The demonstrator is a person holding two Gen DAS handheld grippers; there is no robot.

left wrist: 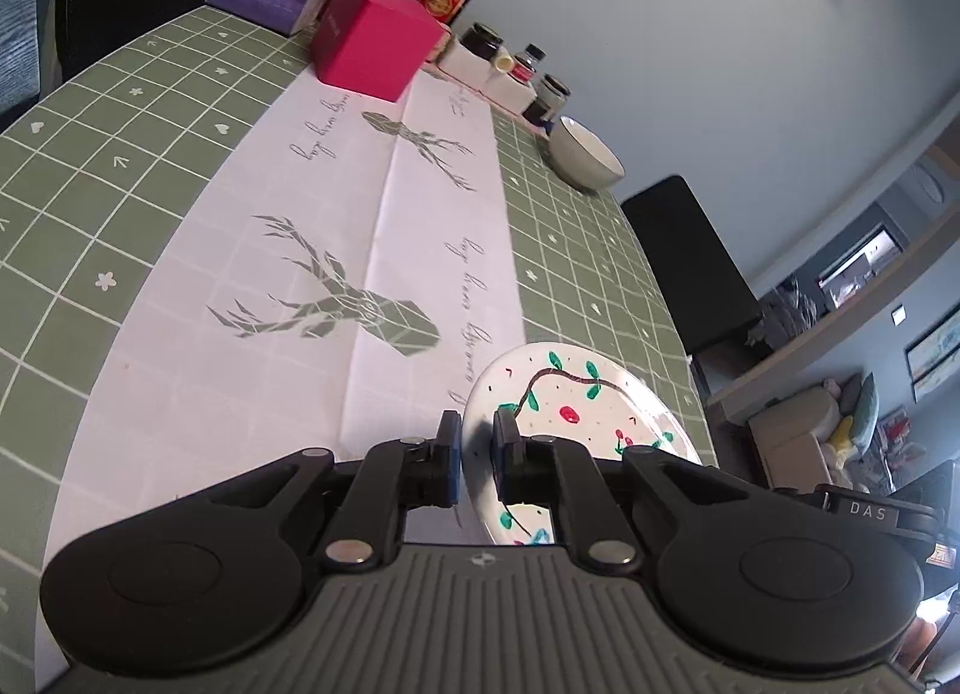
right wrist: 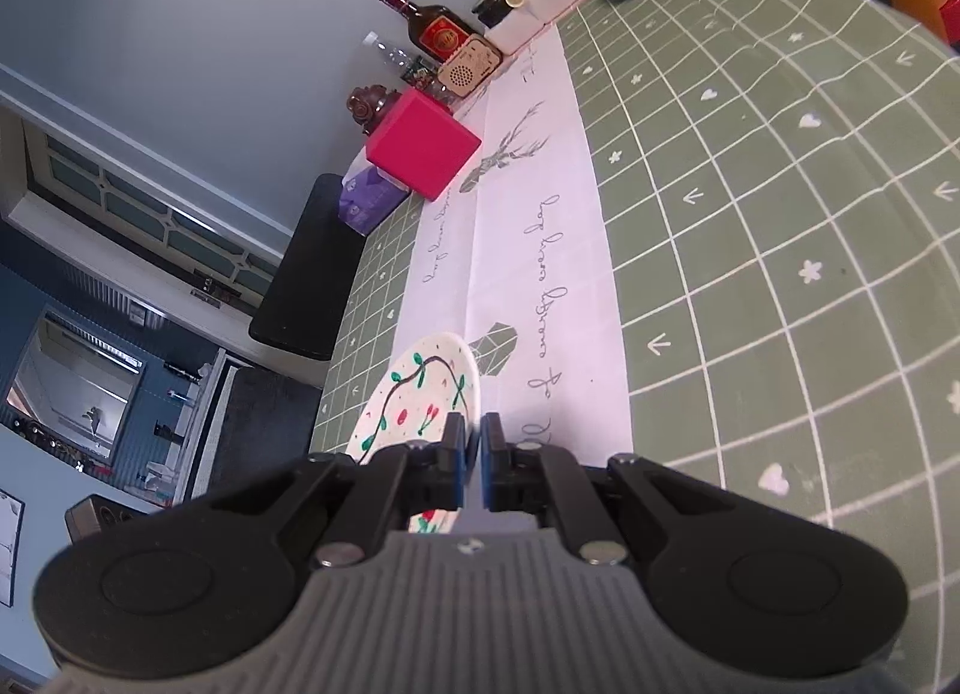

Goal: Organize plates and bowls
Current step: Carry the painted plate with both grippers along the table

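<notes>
Progress: you are early in the job, as far as I can judge; the painted plate (left wrist: 576,400) and the white bowl (left wrist: 585,156) sit well apart, and nothing is stacked yet.
Left gripper (left wrist: 477,442): your jaws stand narrow with the near rim of the painted plate between them; the pads look pressed on that rim.
Right gripper (right wrist: 474,442): your jaws are nearly shut, pinching the same plate's edge from the other side.
Painted plate: it sits tilted between your two grippers, over the near end of the white deer-print runner (left wrist: 336,250); whether it touches the counter (left wrist: 120,165) I cannot tell.
White bowl: it stands upright at the far edge of the counter, beyond the painted plate, and looks empty from here.
Other containers: beyond the white bowl, dark jars (left wrist: 549,93) and small bottles stand in white holders along the wall; their contents are too small to read.
Pink box (left wrist: 375,36): closed, on the runner's far end, clear of the painted plate.
Left to do: judging by the task, the plate needs a set place and the bowl needs gathering with it.
</notes>
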